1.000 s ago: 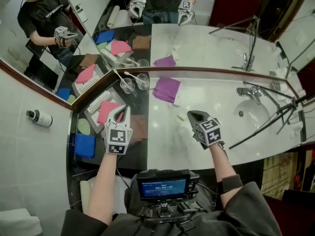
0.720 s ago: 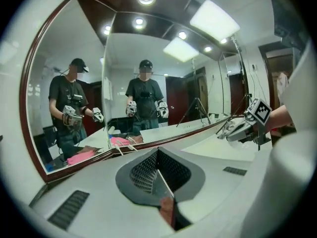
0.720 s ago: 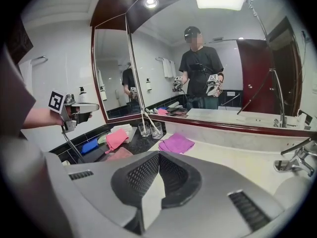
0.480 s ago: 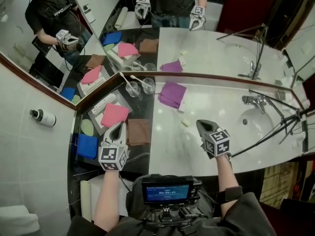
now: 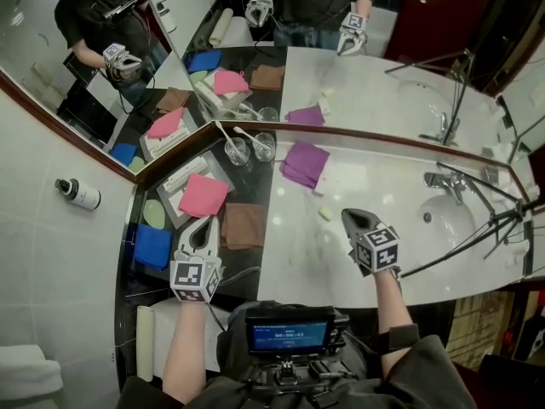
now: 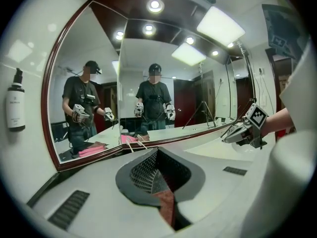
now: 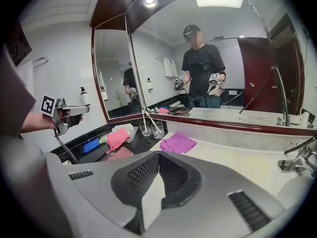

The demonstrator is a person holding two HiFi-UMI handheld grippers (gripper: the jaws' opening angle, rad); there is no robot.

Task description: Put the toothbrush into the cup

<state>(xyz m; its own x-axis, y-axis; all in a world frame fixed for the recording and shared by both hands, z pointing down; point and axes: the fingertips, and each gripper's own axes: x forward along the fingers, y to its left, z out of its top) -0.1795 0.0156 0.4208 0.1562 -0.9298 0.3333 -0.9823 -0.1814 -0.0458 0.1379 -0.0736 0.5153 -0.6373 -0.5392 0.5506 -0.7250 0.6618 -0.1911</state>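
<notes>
Two clear glass cups (image 5: pixel 237 151) (image 5: pixel 264 146) stand side by side at the back of the black counter, against the mirror. A white toothbrush (image 5: pixel 225 135) leans in the left cup and another toothbrush (image 5: pixel 249 135) leans in the right one. The right gripper view shows the same cups (image 7: pixel 145 128) (image 7: pixel 157 129) ahead. My left gripper (image 5: pixel 204 222) hovers shut and empty over the black counter, just short of the pink cloth (image 5: pixel 203 196). My right gripper (image 5: pixel 348 218) is held shut and empty over the white marble. In their own views, both the left gripper (image 6: pixel 158 176) and the right gripper (image 7: pixel 155 176) have their jaws together.
A brown cloth (image 5: pixel 245 225), a blue cloth (image 5: pixel 153 246) and a green disc (image 5: pixel 154 214) lie round the left gripper. A purple cloth (image 5: pixel 304 162) and a small soap (image 5: pixel 324 214) lie on the marble. Faucet (image 5: pixel 443 180), sink (image 5: pixel 444 221) and tripod legs (image 5: pixel 477 224) are at the right.
My left gripper has drawn back from over the pink cloth toward the counter's near edge and rolled a little. The right gripper has stayed in place. The head view has shifted slightly.
</notes>
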